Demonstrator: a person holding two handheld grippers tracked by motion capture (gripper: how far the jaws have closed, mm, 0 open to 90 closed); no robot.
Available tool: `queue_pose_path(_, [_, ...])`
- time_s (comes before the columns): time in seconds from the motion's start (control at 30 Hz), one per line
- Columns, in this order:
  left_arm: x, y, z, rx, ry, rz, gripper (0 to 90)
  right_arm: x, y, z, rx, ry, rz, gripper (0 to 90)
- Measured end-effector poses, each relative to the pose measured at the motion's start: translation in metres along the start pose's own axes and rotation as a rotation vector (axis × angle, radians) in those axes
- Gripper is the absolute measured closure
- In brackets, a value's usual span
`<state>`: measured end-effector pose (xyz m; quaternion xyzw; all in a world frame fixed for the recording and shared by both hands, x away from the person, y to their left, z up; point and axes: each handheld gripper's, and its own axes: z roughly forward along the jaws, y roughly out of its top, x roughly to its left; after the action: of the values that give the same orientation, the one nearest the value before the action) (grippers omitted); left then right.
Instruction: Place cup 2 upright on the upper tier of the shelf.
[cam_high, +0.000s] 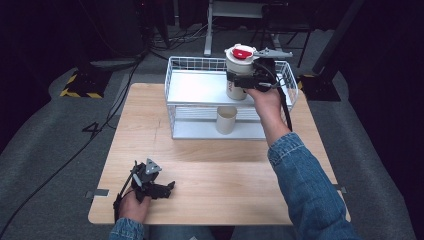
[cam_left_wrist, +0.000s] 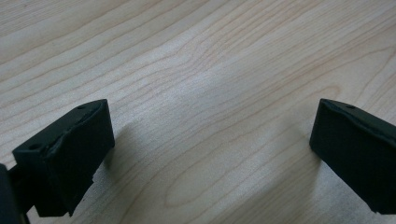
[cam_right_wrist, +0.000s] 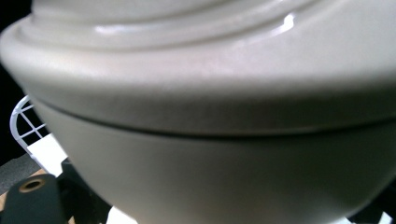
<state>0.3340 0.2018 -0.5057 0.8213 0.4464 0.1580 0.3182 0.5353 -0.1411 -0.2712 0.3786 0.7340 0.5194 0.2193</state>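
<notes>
Dark grey carpet (cam_high: 60, 130) runs all round one light wooden table (cam_high: 210, 170), with black cables trailing over it at the left and one yellow-and-black striped block (cam_high: 80, 85) beyond the table's far left corner. On the far half of the table stands one white wire rack (cam_high: 200, 87) with two tiers: a flat white upper shelf fenced by a wire rim, and a lower shelf beneath it.

Two pale containers are in sight. One is a cream cup (cam_high: 226, 120), open at the top, upright on the lower shelf toward its front edge. The other is a taller cream tumbler (cam_high: 238, 75) capped by a lid with a red tab, over the right part of the upper shelf; whether its base touches the shelf cannot be told. The right gripper (cam_high: 250, 80) is clamped on this tumbler from the right side, the person's arm in a denim sleeve (cam_high: 305, 185) reaching up from the bottom right. In the right gripper view the tumbler's (cam_right_wrist: 210, 163) lid rim and wall sit very close, with a bit of wire rim at the left edge.

The left gripper (cam_high: 167, 189) rests low on the table's near left part, held in the left hand (cam_high: 134, 202). In the left gripper view its (cam_left_wrist: 210, 154) two black jaws stand well apart with bare wood grain between them
</notes>
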Motion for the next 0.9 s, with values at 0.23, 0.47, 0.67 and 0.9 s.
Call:
queue_pose_path(0.23, [0.0,0.0,0.0,0.0,0.0,0.0,0.4,-0.0018,-0.0012,0.0007,-0.006,0.003,0.002,12.1])
queue_pose_path(0.47, [0.0,0.0001,0.0002,-0.001,0.001,0.001,0.3,0.0002,-0.0033,0.0003,-0.017,-0.002,-0.028,12.0])
queue_pose_path(0.67, [0.0,0.0001,0.0002,-0.001,0.0,0.001,0.2,-0.0007,-0.0044,-0.0006,-0.02,0.002,-0.024,11.8])
queue_pose_path(0.9, [0.0001,0.0001,0.0002,-0.001,0.002,0.003,0.3,-0.0005,-0.0042,-0.0012,-0.021,-0.002,-0.029,10.7])
